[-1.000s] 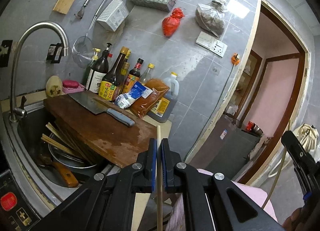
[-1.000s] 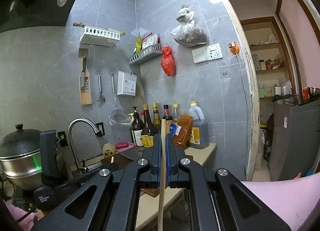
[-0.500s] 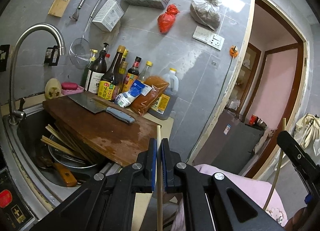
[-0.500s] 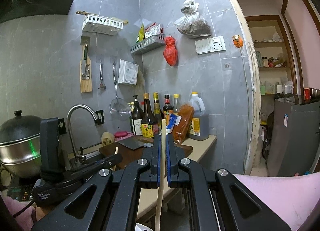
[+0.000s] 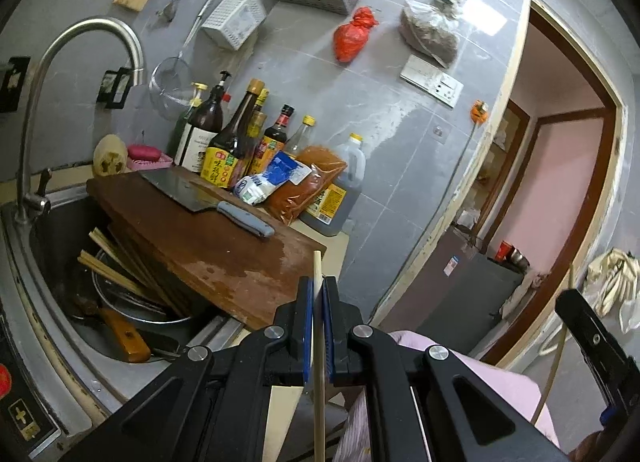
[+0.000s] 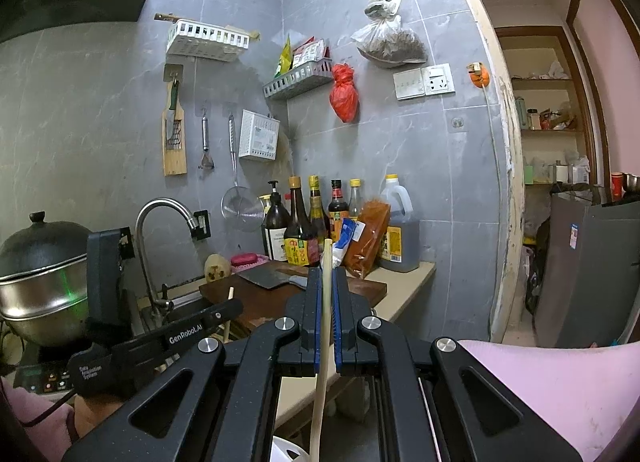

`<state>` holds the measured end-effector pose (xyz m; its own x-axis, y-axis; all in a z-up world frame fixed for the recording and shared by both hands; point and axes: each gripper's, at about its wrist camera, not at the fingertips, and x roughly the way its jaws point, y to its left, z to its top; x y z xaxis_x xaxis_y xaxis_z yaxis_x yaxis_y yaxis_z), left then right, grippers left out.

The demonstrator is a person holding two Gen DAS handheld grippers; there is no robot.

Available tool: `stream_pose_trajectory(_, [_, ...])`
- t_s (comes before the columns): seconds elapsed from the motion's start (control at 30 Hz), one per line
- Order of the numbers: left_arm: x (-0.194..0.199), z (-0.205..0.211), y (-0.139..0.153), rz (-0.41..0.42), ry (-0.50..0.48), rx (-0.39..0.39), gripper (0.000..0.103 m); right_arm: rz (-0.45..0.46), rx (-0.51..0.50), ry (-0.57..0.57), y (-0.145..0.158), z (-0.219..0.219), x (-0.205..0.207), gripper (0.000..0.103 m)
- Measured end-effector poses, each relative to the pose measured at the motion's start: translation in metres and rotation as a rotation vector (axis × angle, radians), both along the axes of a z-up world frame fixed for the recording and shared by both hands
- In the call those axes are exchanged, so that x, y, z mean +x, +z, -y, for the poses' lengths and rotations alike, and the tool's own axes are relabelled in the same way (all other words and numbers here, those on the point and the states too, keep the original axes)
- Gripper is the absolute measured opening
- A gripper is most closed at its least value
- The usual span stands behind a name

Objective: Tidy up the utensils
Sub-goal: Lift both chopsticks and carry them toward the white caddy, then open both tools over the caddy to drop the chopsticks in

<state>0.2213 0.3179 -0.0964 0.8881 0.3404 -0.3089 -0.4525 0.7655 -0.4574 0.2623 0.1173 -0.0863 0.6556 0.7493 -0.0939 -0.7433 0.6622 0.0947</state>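
Grey tiles back the surface, its sink at the left end full of chopsticks. My left tool clamps one chopstick, my right tool another. Carrying step, I judge; next I must reach the white wall holder.
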Motion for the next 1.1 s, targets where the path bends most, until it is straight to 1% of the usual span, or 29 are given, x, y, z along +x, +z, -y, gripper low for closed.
stream_pose_trajectory(0.13, [-0.001, -0.004, -0.004, 0.005, 0.008, -0.027, 0.005, -0.004, -0.006, 0.000, 0.000, 0.000, 0.001, 0.005])
stream_pose_trajectory(0.27, [-0.002, -0.001, -0.006, 0.011, 0.022, -0.016, 0.005, -0.001, -0.015, 0.006, 0.000, -0.002, 0.000, 0.005])
stream_pose_trajectory(0.47, [-0.004, 0.009, -0.009, -0.022, 0.003, 0.021, 0.005, -0.008, -0.023, 0.015, -0.002, -0.002, -0.002, 0.005])
stream_pose_trajectory(0.63, [-0.013, 0.012, -0.011, -0.038, -0.007, 0.013, 0.005, -0.017, -0.034, 0.021, -0.004, 0.000, -0.004, 0.005])
stream_pose_trajectory(0.77, [-0.019, 0.012, -0.011, -0.059, -0.028, -0.001, 0.006, -0.047, -0.054, 0.023, -0.010, 0.001, -0.005, 0.006])
stream_pose_trajectory(0.8, [-0.020, 0.013, -0.010, -0.065, -0.030, 0.002, 0.009, -0.052, -0.056, 0.023, -0.011, 0.001, -0.006, 0.010])
stream_pose_trajectory(0.83, [-0.021, 0.014, -0.009, -0.069, -0.034, 0.004, 0.011, -0.057, -0.056, 0.025, -0.011, 0.002, -0.008, 0.016])
stream_pose_trajectory(0.87, [-0.023, 0.015, -0.007, -0.070, -0.043, 0.005, 0.017, -0.061, -0.053, 0.026, -0.012, 0.004, -0.009, 0.021])
stream_pose_trajectory(0.9, [-0.025, 0.016, -0.005, -0.066, -0.047, 0.006, 0.025, -0.064, -0.049, 0.026, -0.012, 0.005, -0.010, 0.030])
stream_pose_trajectory(0.93, [-0.028, 0.017, -0.003, -0.059, -0.050, 0.007, 0.030, -0.066, -0.043, 0.027, -0.011, 0.006, -0.011, 0.033])
stream_pose_trajectory(0.97, [-0.030, 0.017, -0.001, -0.053, -0.051, 0.006, 0.039, -0.069, -0.035, 0.021, -0.010, 0.009, -0.013, 0.033])
stream_pose_trajectory(1.0, [-0.032, 0.018, 0.001, -0.049, -0.051, 0.005, 0.041, -0.069, -0.030, 0.013, -0.009, 0.011, -0.015, 0.033])
stream_pose_trajectory(1.1, [-0.034, 0.023, 0.009, -0.058, -0.051, 0.023, 0.041, -0.072, -0.007, -0.010, -0.004, 0.021, -0.018, 0.033])
